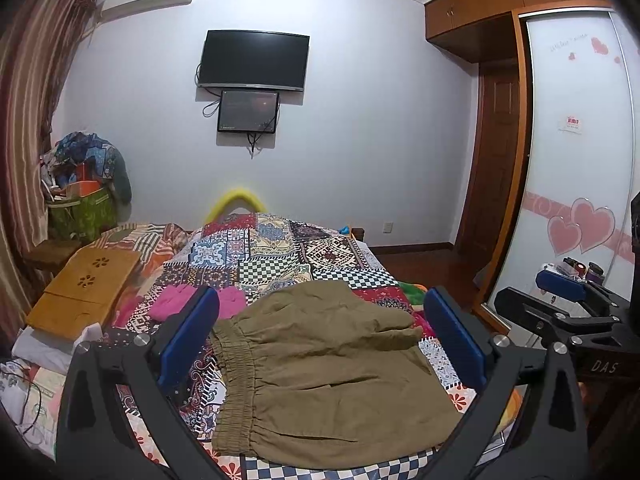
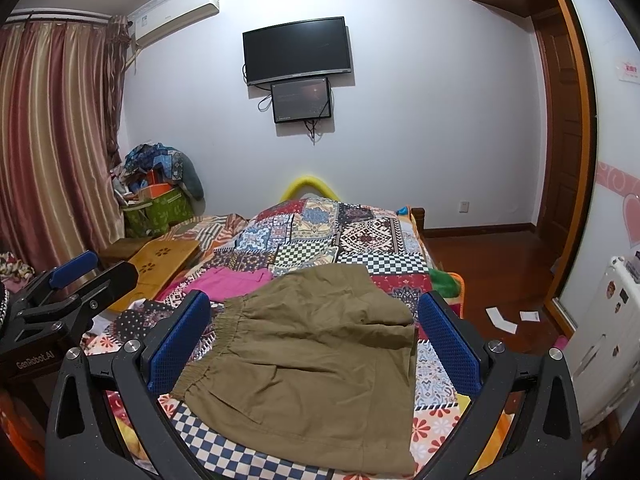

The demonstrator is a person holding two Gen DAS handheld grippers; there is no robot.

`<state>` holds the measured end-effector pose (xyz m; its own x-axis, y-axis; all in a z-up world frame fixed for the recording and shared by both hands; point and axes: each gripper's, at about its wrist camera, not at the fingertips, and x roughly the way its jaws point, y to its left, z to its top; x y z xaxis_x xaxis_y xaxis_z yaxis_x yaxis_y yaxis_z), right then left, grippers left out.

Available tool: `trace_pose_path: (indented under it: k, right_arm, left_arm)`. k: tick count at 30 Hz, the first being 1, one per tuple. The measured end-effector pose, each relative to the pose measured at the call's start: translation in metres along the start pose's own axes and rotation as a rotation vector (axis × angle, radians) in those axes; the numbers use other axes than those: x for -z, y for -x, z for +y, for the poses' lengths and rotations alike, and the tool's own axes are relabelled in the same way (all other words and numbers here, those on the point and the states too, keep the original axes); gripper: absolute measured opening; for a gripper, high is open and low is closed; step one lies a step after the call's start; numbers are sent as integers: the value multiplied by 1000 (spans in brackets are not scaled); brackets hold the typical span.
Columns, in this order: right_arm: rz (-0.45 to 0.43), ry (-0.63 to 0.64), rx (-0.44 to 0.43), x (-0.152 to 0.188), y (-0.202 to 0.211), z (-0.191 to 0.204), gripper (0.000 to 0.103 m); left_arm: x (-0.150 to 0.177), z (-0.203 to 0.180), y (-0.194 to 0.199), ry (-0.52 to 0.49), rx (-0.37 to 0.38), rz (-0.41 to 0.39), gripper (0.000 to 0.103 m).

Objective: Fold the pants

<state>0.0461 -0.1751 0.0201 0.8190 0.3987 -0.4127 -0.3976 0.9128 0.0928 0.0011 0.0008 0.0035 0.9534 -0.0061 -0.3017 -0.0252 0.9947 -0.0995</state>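
A patchwork-covered bed (image 1: 280, 252) is filling a bedroom with a wall television (image 2: 298, 50). The olive pants (image 2: 304, 364) are lying near its front edge, seemingly already folded over. Both the left gripper (image 1: 320, 344) and right gripper (image 2: 314, 344) are hovering above with jaws wide open, holding nothing. A one-layer pinch could be dragging the fold apart.

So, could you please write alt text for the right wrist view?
Olive-brown pants lie folded on a patchwork bedspread, framed by the open right gripper, which holds nothing. The left gripper shows at the left edge; a pink garment lies behind the pants.
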Motion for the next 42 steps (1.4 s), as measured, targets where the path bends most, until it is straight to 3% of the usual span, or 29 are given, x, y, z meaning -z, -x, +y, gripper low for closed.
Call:
trace_pose_path:
  k: [42]
  right_arm:
    - [7,3,13,1,-2,-6,103]
  left_arm:
    - [0,1,0,-2,-1,3,103]
